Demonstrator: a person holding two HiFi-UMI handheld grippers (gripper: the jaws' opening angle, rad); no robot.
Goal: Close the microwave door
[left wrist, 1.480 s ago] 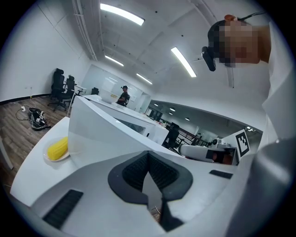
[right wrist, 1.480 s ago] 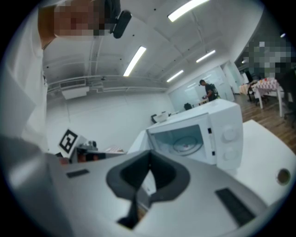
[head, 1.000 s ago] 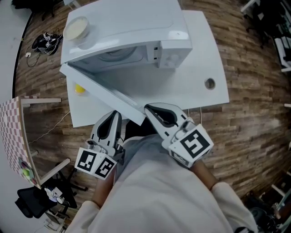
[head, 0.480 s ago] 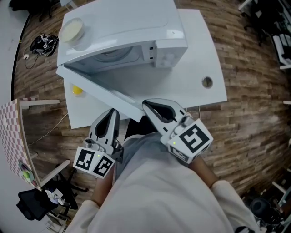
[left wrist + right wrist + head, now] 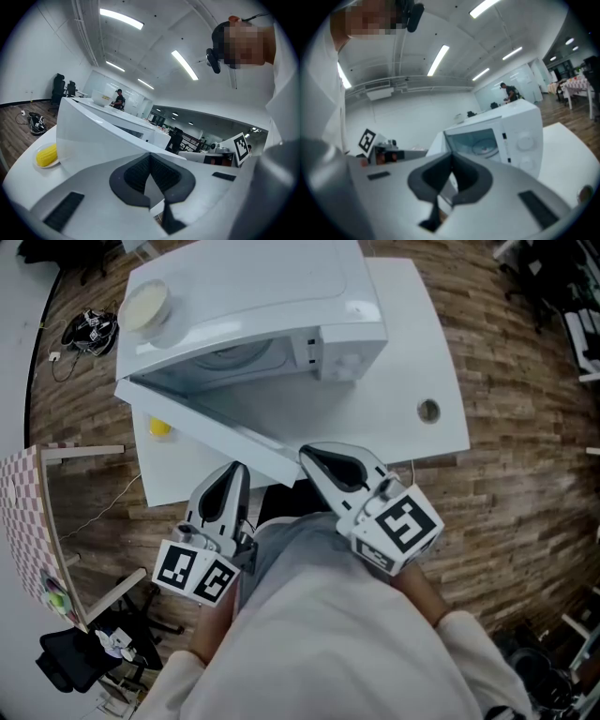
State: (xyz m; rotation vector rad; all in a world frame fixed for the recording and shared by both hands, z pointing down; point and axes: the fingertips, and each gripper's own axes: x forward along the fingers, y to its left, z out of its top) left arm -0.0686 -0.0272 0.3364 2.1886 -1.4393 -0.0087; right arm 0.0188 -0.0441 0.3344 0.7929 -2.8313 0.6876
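Observation:
A white microwave [image 5: 253, 296] stands on a white table [image 5: 412, 352] with its door [image 5: 206, 423] swung wide open towards me. The door's free edge ends close to my right gripper [image 5: 309, 457], which is shut and empty; whether they touch I cannot tell. My left gripper [image 5: 234, 470] is shut too, just below the door's outer face. In the right gripper view the microwave [image 5: 497, 136] shows its open cavity and glass turntable [image 5: 480, 146] beyond the closed jaws. In the left gripper view the door [image 5: 93, 140] fills the space ahead of the closed jaws.
A pale bowl [image 5: 147, 304] sits on top of the microwave. A yellow corn cob [image 5: 161, 427] lies on the table behind the open door, also seen as the corn cob [image 5: 47, 154]. The table has a cable hole [image 5: 428, 410]. A checkered rack [image 5: 28, 512] stands at the left.
The head view has shifted slightly, so the microwave sits a little higher and further left. The right gripper has edged slightly right. The door's angle looks unchanged.

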